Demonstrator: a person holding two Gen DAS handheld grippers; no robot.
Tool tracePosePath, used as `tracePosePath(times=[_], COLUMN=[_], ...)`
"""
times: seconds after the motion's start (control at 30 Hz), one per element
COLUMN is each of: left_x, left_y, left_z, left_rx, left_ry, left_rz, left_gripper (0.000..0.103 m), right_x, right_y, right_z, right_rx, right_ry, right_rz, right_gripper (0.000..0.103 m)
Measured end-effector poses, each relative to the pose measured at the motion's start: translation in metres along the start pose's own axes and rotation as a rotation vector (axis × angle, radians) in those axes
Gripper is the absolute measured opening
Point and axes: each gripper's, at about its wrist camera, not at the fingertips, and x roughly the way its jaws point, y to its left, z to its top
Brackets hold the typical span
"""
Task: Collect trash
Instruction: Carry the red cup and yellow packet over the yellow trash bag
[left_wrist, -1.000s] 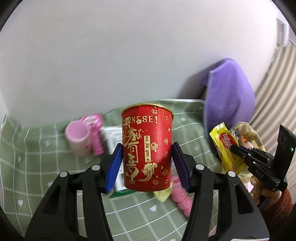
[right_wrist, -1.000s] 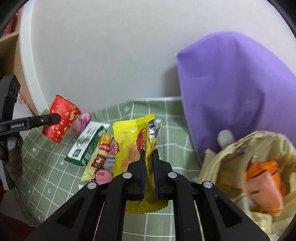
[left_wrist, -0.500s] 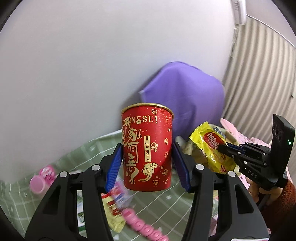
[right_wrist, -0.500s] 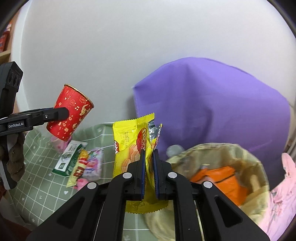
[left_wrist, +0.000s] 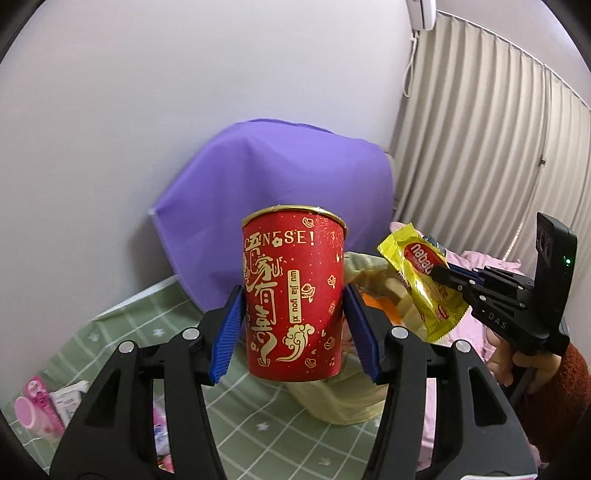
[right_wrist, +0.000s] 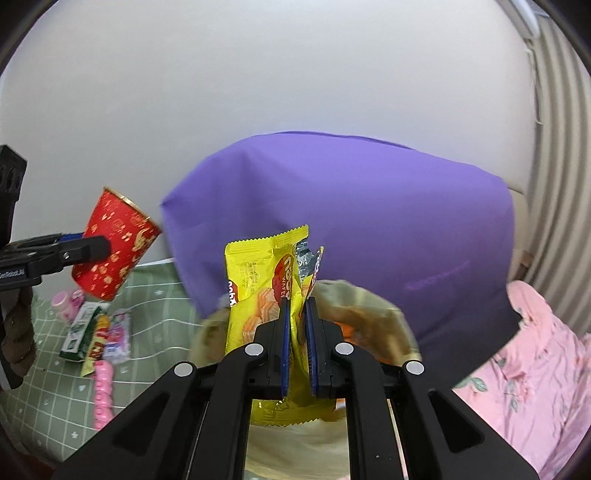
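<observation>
The left hand-held gripper (left_wrist: 293, 325) clamped a red cup (left_wrist: 294, 295); the right hand-held gripper (right_wrist: 297, 343) pinched a yellow wafer wrapper (right_wrist: 266, 273) above a beige bag (right_wrist: 388, 321).

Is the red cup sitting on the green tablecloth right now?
No, the red cup is held in the air between the left hand-held gripper's blue pads, above the green tablecloth.

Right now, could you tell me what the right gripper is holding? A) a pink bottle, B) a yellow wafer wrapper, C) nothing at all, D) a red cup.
B: the right gripper is shut on the yellow wafer wrapper, whose foil sticks up between its blue pads, while the red cup sits in the left gripper.
</observation>
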Motion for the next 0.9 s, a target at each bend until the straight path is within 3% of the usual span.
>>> tracePosePath(times=[0.2,0.53,0.7,0.9], left_x=[0.028,0.096,0.138,0.166], left_y=[-0.023,-0.062,-0.068,-0.061], left_z=[0.007,0.005,-0.005,-0.012], left_rx=[0.008,0.029,0.022,0.001], left_ry=[0.032,0.167,0.26,0.313], left_rz=[-0.076,-0.186,-0.207,-0.189], left_gripper=[0.052,0.052,0.052,0.052], right_x=[-0.004,0.033,0.06,0.084], right_y=[-0.038,-0.056,-0.061,-0.069], right_z=[-0.003,-0.016,-0.023,-0.031], right_rx=[0.047,0.035,0.039,0.049], right_ry=[0.003,0.082,0.125,0.181], right_rz=[-0.057,-0.028,0.027,0.047], right_gripper=[0.01,0.01,0.01,0.01])
